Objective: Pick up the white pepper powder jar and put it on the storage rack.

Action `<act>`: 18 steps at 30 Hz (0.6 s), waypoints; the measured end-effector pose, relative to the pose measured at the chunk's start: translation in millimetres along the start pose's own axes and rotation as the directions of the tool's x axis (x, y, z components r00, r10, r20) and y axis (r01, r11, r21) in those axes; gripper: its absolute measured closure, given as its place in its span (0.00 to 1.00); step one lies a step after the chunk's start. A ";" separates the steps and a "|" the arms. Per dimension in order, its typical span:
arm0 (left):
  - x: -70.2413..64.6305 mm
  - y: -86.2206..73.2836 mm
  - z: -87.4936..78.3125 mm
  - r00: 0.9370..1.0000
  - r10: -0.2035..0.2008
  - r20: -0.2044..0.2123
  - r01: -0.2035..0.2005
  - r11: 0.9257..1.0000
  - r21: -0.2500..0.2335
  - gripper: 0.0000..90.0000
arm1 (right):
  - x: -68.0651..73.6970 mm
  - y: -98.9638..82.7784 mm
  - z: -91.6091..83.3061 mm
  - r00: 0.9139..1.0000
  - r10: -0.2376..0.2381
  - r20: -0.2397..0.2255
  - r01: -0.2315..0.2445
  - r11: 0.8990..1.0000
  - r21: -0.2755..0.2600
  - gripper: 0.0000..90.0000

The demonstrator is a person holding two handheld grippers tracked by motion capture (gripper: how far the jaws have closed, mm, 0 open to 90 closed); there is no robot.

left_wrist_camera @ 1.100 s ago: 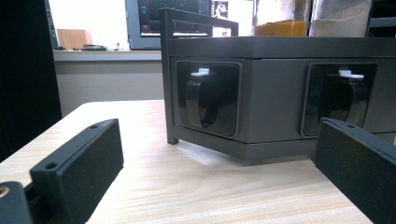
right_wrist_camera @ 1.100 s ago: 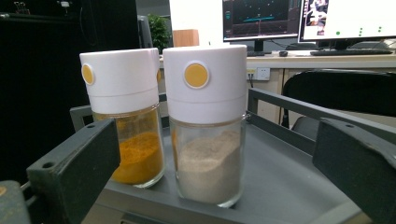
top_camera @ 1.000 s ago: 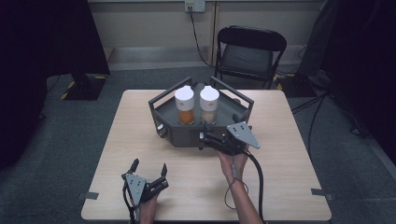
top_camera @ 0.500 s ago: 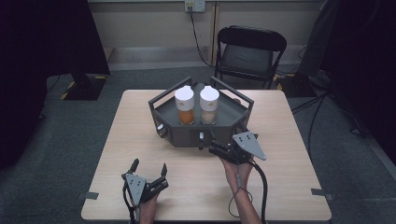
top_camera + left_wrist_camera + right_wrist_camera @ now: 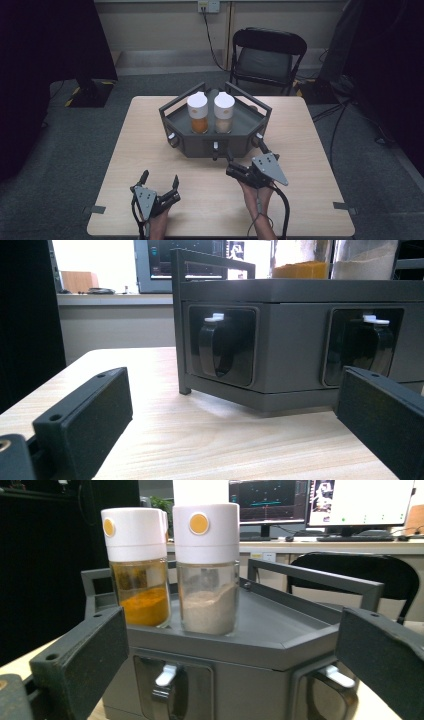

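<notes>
A dark grey railed tray (image 5: 200, 145) stands at the table's far middle. On it are two white-capped jars, one of orange powder (image 5: 198, 114) and one of beige powder (image 5: 223, 112). My right gripper (image 5: 232, 169) hovers just in front of the tray's front right face, open, with nothing between its jaws. In the right gripper view both jars (image 5: 137, 570) (image 5: 207, 565) and the tray's white-tabbed latches (image 5: 167, 680) sit ahead of the gripper (image 5: 230, 625). My left gripper (image 5: 160, 176) rests open near the table's front edge. The left gripper view faces the tray wall (image 5: 290, 340) and a latch (image 5: 215, 342).
The light wooden table (image 5: 150, 135) has bare room left and right of the tray. A black folding chair (image 5: 267, 55) stands behind the far edge. A black cable (image 5: 285, 210) trails from my right gripper toward the front edge.
My right gripper has drawn back from the tray's front face toward the person and slightly right. The left gripper and the jars have not moved.
</notes>
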State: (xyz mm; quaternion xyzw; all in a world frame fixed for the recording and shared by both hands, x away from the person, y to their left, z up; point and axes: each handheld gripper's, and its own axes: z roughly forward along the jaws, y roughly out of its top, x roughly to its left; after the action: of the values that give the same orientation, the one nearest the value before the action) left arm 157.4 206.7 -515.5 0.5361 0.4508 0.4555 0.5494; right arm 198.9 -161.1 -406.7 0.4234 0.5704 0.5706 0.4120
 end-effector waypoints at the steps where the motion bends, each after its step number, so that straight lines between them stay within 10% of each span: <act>1: 0.0 0.0 0.0 1.000 0.000 0.000 0.000 1.000 0.000 0.01 | -0.1 -1.2 -1.0 1.000 -0.001 -0.001 0.001 1.000 0.001 0.00; 18: 0.0 0.0 0.0 1.000 0.000 0.000 0.000 1.000 0.000 0.01 | 1.5 -23.0 -21.8 0.999 -0.029 0.025 0.029 0.999 -0.025 0.00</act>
State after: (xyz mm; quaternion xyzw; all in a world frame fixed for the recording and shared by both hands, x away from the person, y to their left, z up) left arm 157.4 206.7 -515.5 0.5362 0.4508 0.4555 0.5493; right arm 177.3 -166.1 -429.4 0.4167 0.5641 0.5667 0.4324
